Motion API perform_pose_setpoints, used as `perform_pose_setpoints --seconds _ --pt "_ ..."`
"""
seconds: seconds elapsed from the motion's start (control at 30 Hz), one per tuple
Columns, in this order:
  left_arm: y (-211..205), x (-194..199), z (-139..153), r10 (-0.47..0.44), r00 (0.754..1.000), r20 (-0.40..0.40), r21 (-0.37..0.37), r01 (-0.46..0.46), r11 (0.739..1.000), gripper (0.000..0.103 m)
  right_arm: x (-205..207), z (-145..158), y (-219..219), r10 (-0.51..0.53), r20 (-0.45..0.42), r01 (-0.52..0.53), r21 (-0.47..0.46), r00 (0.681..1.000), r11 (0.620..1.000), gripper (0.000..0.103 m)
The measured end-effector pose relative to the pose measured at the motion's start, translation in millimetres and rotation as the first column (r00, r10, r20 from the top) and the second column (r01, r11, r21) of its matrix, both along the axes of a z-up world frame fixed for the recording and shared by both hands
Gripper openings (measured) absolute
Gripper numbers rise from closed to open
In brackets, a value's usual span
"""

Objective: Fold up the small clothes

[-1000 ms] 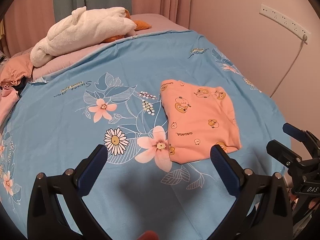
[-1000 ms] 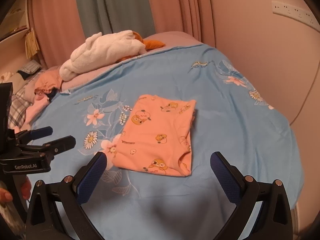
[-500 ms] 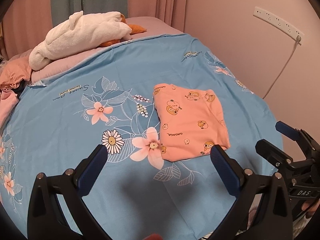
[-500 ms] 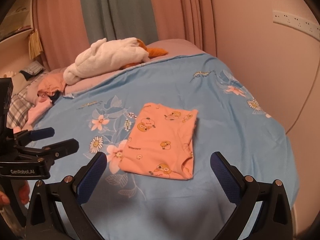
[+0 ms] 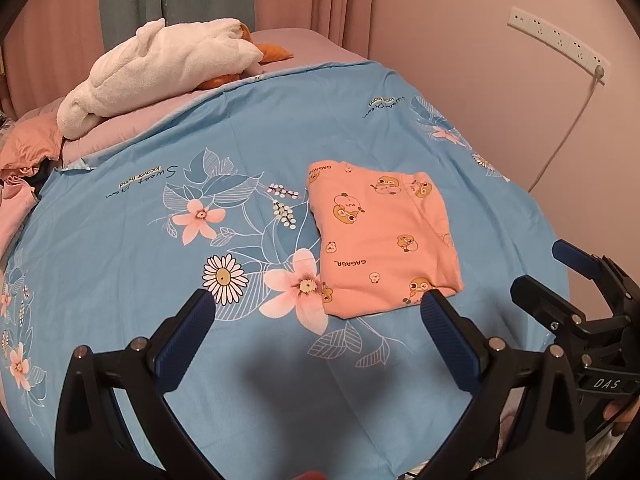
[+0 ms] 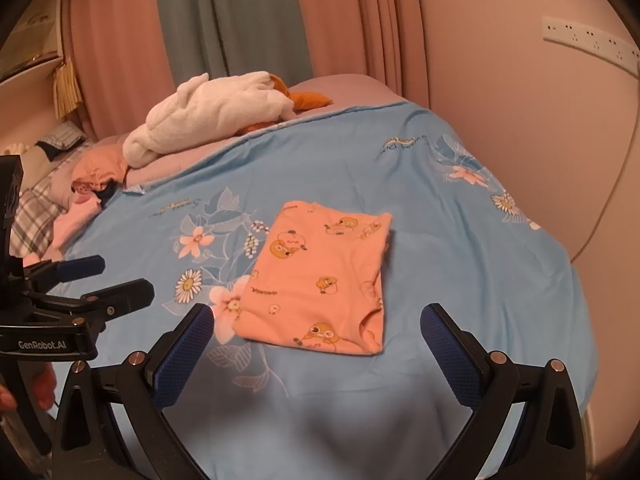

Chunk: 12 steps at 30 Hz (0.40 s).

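Note:
A small orange garment with duck prints (image 5: 380, 236) lies folded into a flat rectangle on the blue floral bedsheet (image 5: 160, 264); it also shows in the right wrist view (image 6: 320, 280). My left gripper (image 5: 316, 312) is open and empty, held above the sheet just short of the garment's near edge. My right gripper (image 6: 316, 324) is open and empty, held back above the garment's near edge. The right gripper shows at the right of the left wrist view (image 5: 556, 272). The left gripper shows at the left of the right wrist view (image 6: 116, 276).
A white plush towel pile (image 5: 160, 68) with an orange item under it lies on the pink bedding at the far end. Crumpled pink and orange clothes (image 6: 88, 184) sit at the far left. A pink wall with a socket strip (image 5: 560, 44) and cord borders the right.
Both grippers have drawn back and up from the folded garment, which now sits farther off in both views. The garment has not moved on the sheet.

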State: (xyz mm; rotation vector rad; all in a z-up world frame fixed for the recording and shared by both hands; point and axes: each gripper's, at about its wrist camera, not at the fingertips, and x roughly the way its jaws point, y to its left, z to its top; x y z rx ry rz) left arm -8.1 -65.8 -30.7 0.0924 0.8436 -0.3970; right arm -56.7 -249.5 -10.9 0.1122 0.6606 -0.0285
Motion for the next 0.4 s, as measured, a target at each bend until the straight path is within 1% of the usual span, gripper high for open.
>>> perform_pose_setpoints --seconds 0.4 --pt "-2.2 2.6 -4.2 0.003 1.0 -0.012 0.002 -0.003 1.0 0.103 0.4 -1.9 -0.1 0.0 -0.002 0.0 0.002 1.0 1.0 0.102"
